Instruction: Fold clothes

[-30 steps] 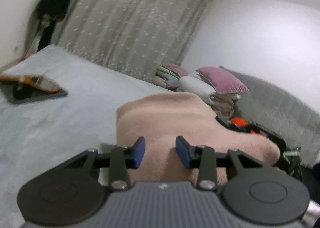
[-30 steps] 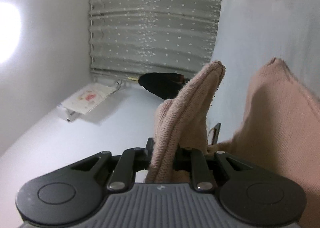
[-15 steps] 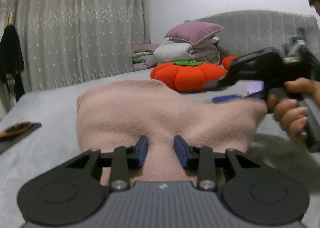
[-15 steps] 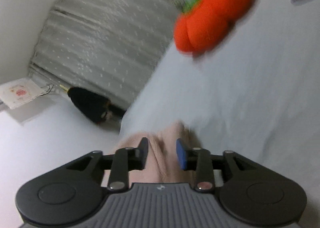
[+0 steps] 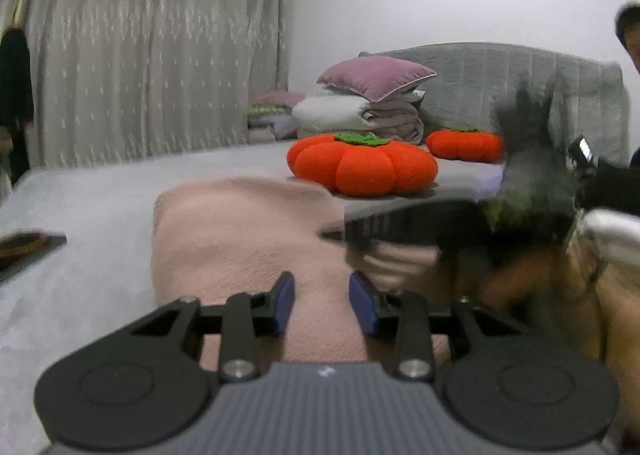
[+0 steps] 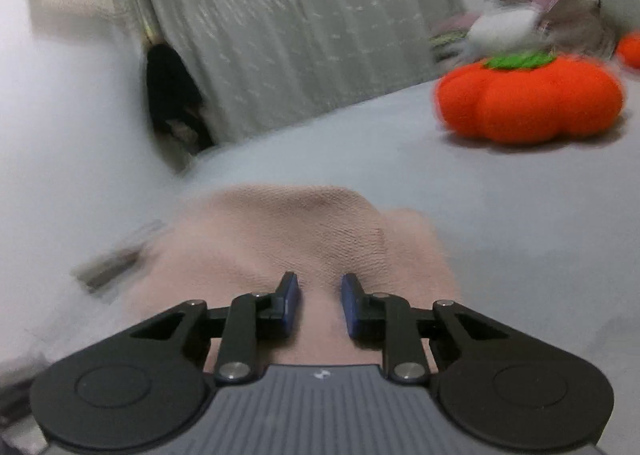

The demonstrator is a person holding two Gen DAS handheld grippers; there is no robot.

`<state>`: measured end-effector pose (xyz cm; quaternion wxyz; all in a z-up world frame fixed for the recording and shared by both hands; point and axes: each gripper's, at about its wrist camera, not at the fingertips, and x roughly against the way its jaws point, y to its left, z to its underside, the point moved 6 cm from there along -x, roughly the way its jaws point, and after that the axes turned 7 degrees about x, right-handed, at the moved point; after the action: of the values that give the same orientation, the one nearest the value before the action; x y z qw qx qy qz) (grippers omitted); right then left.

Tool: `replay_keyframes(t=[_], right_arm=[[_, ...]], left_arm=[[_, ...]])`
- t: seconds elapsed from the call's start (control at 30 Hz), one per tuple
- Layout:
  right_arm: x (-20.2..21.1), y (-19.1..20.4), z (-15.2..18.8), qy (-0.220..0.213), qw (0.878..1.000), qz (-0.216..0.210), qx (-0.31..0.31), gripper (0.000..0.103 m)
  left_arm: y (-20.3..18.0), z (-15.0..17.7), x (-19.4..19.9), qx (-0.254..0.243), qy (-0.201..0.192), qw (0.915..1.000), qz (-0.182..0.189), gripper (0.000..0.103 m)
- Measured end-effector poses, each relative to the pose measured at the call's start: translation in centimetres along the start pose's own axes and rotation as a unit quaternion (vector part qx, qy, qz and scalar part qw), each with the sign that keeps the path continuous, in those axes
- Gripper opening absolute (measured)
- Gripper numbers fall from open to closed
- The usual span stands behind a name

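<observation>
Left wrist view: the pink sweater lies folded on the grey bed, directly ahead of the left gripper. Its blue pads stand a narrow gap apart, as a second ago, with nothing pinched between them. Since half a second ago the right gripper, blurred, has shifted lower and nearer, crossing over the sweater's right edge. A large orange pumpkin cushion sits behind the sweater.

Right wrist view: a second ago the right gripper clamped a raised fold of the sweater. That fold now lies flat on the bed. The jaws are closing, narrow, with only flat fabric beneath the gap and nothing pinched.
</observation>
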<state>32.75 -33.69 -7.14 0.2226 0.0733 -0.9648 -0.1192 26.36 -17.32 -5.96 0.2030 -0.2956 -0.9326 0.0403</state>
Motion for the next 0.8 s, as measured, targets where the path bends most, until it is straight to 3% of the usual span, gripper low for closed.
replay_keyframes(t=[0.13, 0.33, 0.5, 0.6, 0.63, 0.67, 0.8], right_arm=[[0.6, -1.2, 0.5, 0.002, 1.0, -0.003, -0.031, 0.023], [3.1, 0.3, -0.2, -0.048, 0.999, 0.002, 0.004, 0.027], [0.5, 0.5, 0.8, -0.013, 1.0, 0.013, 0.007, 0.03], [-0.1, 0.0, 1.0, -0.008, 1.0, 0.013, -0.005, 0.03], [-0.2, -0.2, 1.0, -0.008, 1.0, 0.012, -0.007, 0.03], [-0.3, -0.3, 1.0, -0.01, 1.0, 0.011, -0.009, 0.03], [-0.7, -0.5, 0.9, -0.011, 1.0, 0.008, -0.008, 0.03]], left_arm=[[1.9, -2.3, 0.5, 0.063, 0.003, 0.998, 0.005, 0.03], [2.2, -5.3, -3.0, 0.014, 0.005, 0.9991, -0.039, 0.03], [3.2, -5.3, -9.2, -0.024, 0.028, 0.9958, -0.084, 0.031], [4.8, -5.5, -11.3, 0.012, 0.044, 0.9961, -0.076, 0.028], [5.3, -5.8, -11.8, 0.022, 0.047, 0.9959, -0.074, 0.021], [5.8, -5.8, -12.2, 0.022, 0.048, 0.9955, -0.079, 0.015], [6.9, -5.8, -13.4, 0.001, 0.047, 0.994, -0.099, 0.013]])
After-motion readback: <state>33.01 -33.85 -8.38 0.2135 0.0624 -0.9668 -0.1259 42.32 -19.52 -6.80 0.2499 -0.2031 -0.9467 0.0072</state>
